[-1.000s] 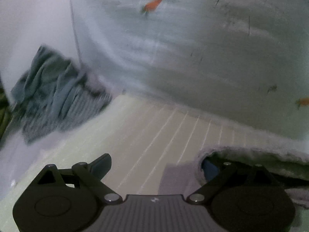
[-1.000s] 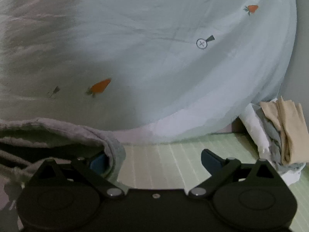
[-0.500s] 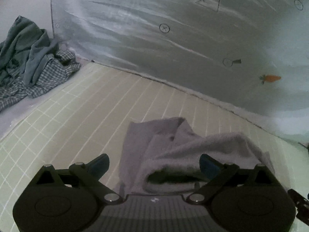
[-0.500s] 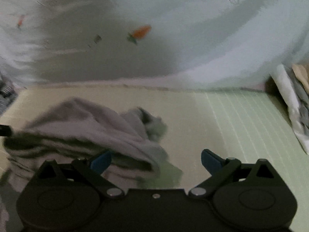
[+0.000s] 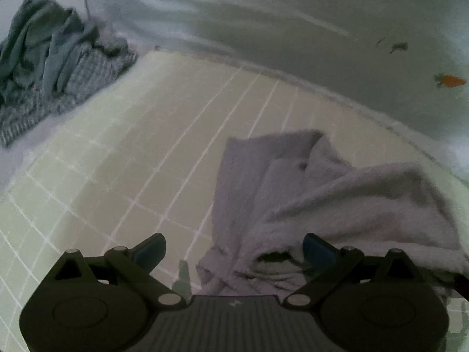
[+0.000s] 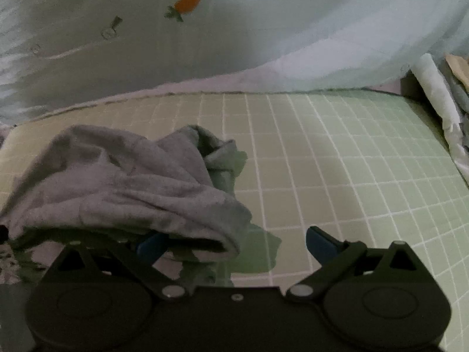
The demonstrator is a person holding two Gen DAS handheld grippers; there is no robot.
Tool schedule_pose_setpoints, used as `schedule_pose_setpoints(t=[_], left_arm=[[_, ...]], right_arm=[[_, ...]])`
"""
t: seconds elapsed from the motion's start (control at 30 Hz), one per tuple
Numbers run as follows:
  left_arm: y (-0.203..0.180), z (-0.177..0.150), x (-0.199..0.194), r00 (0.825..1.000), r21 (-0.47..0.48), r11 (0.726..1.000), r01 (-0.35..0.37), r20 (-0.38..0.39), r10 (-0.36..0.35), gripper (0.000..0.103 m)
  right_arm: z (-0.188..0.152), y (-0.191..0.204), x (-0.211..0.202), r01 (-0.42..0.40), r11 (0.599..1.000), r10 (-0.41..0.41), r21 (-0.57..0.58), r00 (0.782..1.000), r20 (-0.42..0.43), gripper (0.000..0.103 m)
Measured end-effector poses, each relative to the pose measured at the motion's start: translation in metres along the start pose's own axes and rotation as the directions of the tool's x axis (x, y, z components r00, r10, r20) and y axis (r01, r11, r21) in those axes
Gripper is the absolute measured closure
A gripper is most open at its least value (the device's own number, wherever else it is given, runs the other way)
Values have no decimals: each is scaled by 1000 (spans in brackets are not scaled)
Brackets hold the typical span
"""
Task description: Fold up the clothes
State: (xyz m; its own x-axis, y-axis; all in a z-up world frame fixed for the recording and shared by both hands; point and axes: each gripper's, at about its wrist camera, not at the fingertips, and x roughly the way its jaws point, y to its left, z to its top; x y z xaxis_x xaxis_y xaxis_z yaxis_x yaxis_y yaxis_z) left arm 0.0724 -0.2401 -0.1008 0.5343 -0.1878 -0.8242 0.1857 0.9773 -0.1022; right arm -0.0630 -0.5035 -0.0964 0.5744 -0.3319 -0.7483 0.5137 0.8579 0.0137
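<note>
Jaws apart — green gridded mat (image 6: 366, 161)

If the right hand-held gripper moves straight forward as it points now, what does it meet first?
Probably the green grid mat; the right hand-held gripper has the grey garment only at its left finger. Depth is uncertain.
</note>
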Motion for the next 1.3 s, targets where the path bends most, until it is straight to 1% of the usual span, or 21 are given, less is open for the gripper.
schedule_pose_setpoints(t=[0.07, 0.13, 0.2, 0.3, 0.4, 0.53, 0.7, 0.83, 0.93, 1.07, 1.2, 1.3], left_arm=[[5, 0, -13, 999, -6, 1000, 23, 25, -23, 4], [11, -4, -26, 999, -10, 999, 31, 42, -31, 4], [17, -13, -36, 999, -5, 1000, 31, 42, -30, 4], [29, -26, -45, 1000, 12, 1000, 24, 14, -24, 4], [44, -47, -52, 999, 26, 999, 25, -29, -25, 4], [64, -77, -57, 995, 32, 999, 17, -94, -14, 4], [83, -114, -57, 984, 39, 999, 11, -178, -4, 4], [89, -136, -59, 975, 57, 998, 38, -219, -24, 4], [88, -150, -60, 965, 81, 993, 85, -253, -62, 4], [78, -168, -64, 966, 162, 981, 103, -251, -60, 3], [73, -179, -68, 965, 193, 974, 118, -253, -66, 1], [69, -188, -72, 962, 215, 967, 137, -263, -78, 0]], right_arm=[[0, 0, -10, -5, 1000, 5, -2, 1000, 26, 2], [-1, -1, -23, -11, 1000, 12, -1, 999, 51, 2], [-5, -3, -35, -15, 1000, 15, 4, 998, 61, 2], [-18, -6, -52, -20, 1000, 19, 17, 998, 59, 2], [-34, -7, -61, -27, 999, 26, 30, 999, 35, 2], [-63, -4, -66, -32, 999, 34, 34, 999, -35, 2], [-106, 0, -78, -35, 998, 39, 43, 993, -108, 2], [-135, 1, -91, -35, 999, 40, 37, 988, -152, 2], [-153, 0, -101, -29, 999, 36, 39, 984, -176, 2], [-174, -2, -105, -9, 999, 18, 44, 975, -223, 1], [-186, 3, -113, -18, 1000, 21, 19, 976, -215, 1], [-193, 1, -120, -23, 999, 29, 33, 978, -206, 0]])
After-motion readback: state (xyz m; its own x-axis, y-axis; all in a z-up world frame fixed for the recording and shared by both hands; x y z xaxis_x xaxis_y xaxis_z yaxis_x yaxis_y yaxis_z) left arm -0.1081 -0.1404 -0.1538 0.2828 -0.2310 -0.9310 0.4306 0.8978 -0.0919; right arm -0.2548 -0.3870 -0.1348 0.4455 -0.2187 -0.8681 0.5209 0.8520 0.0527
